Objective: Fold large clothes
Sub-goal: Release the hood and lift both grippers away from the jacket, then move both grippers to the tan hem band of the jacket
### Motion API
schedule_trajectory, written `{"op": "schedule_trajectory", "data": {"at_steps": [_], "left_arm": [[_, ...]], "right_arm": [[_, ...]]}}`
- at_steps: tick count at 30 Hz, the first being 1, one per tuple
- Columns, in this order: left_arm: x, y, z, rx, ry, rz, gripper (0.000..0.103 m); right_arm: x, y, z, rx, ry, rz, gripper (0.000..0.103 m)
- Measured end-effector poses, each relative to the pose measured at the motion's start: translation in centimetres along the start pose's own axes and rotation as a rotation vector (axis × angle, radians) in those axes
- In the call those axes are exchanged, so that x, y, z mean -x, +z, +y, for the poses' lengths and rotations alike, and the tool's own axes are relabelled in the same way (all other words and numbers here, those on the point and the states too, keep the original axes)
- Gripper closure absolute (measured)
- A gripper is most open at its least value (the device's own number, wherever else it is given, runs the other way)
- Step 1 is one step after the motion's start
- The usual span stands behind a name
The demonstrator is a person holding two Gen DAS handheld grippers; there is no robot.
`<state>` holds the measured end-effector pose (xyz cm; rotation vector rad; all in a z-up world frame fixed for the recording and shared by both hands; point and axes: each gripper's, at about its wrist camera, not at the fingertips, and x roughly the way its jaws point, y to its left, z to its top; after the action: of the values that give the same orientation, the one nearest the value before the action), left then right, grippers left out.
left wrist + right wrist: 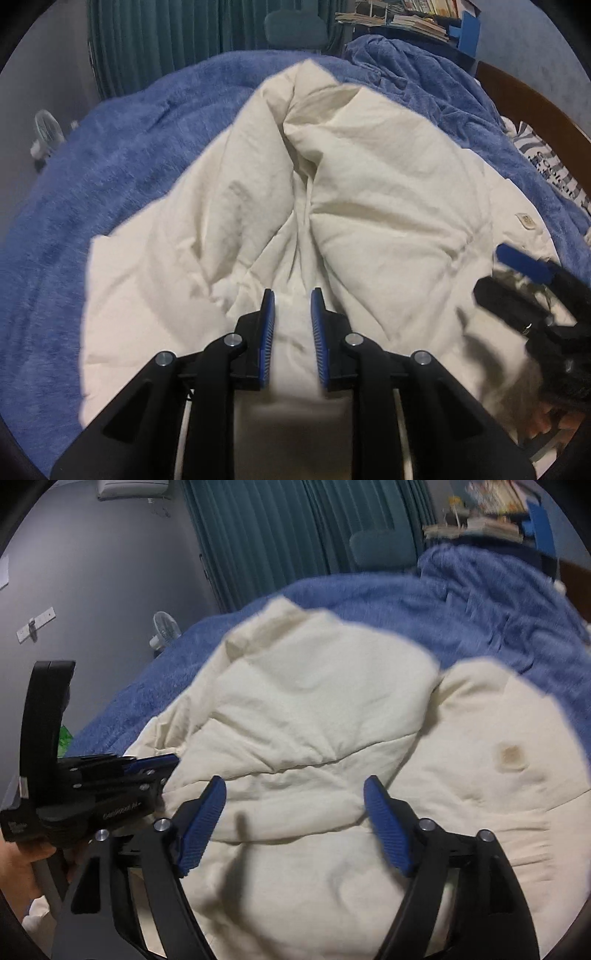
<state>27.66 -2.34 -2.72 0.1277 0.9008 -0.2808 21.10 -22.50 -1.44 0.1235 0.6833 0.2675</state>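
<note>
Left wrist view: left gripper (pixel 293 291) narrow, blue pads close together with a bunch of cream cloth pinched in the gap, creases of the fabric running in towards the pads. Pointing downward at the cream padded garment (pixel 369 184), spread directly ahead and beneath, puffed into two soft ridges with a deep fold between them. Small label patch (pixel 526 220) on the garment's right side.

Right wrist view: right gripper (pixel 295 781) wide apart, nothing pressed by either pad, hovering just above the same garment with only loose fabric showing below the gap. To its left, the left gripper seen side-on, fingers meeting the garment's near-left edge, a hand (pixel 22 860) wrapped round its handle at the frame's corner. Brownish square mark (pixel 511 757) on the cloth off to the right. Nothing lying between either gripper and the garment.

Under the garment, a blue fleece blanket (pixel 110 166) covering the bed, heaped up at the far right. Brown wooden headboard (pixel 535 107) curving along the right, zebra-patterned cloth (pixel 546 158) just beside it. Beyond the bed, teal curtains (pixel 166 37), a teal chair headrest (pixel 295 27), stacked books (pixel 417 22) on a shelf. Small white fan (pixel 166 627) near the grey wall (pixel 92 572), air conditioner (pixel 133 487) high up.
</note>
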Motion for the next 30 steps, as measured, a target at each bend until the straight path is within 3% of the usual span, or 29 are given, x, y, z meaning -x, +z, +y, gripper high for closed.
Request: {"op": "schedule_trajectory", "data": {"at_steps": [2,9,13,14,17,19,23,28,30], "left_arm": [[1.3,-0.4,-0.4,-0.003,0.014,-0.002,0.076],[7.6,-4.1,-0.2,0.106,-0.005,-0.013,0.075],[13.6,-9.1,-0.7,0.145,-0.036,-0.076,0.044],[14.6,-10.3,-0.8,0.142,-0.037,-0.088,0.041],[16.4,-14.2,-1.3,0.112,-0.025,-0.065,0.041],[17.5,-16.5,-1.4,0.079,0.009,-0.051,0.041],[19.2,-18.8,0.2,0.102,0.025,-0.053,0.041],[21.3,-21.5,2.3,0.099,0.116,-0.071,0.039],[21.7,-22.3,3.0,0.125,0.099,-0.066,0.038]], "right_arm": [[1.1,0.3,0.2,0.021,-0.046,0.004,0.029],[6.8,-0.1,-1.0,0.020,-0.138,0.045,0.027],[12.2,-0.6,0.0,0.085,-0.224,0.025,0.020],[13.2,-0.7,0.0,0.085,-0.240,0.017,0.020],[17.8,-3.8,0.0,0.053,-0.233,-0.023,0.015],[19.5,-6.2,-0.4,0.023,-0.268,0.004,0.015],[21.2,-9.5,-1.1,0.000,-0.314,0.093,0.015],[24.5,-12.4,-1.5,0.022,-0.318,0.101,0.015],[25.5,-13.2,-2.4,-0.008,-0.306,0.114,0.015]]}}
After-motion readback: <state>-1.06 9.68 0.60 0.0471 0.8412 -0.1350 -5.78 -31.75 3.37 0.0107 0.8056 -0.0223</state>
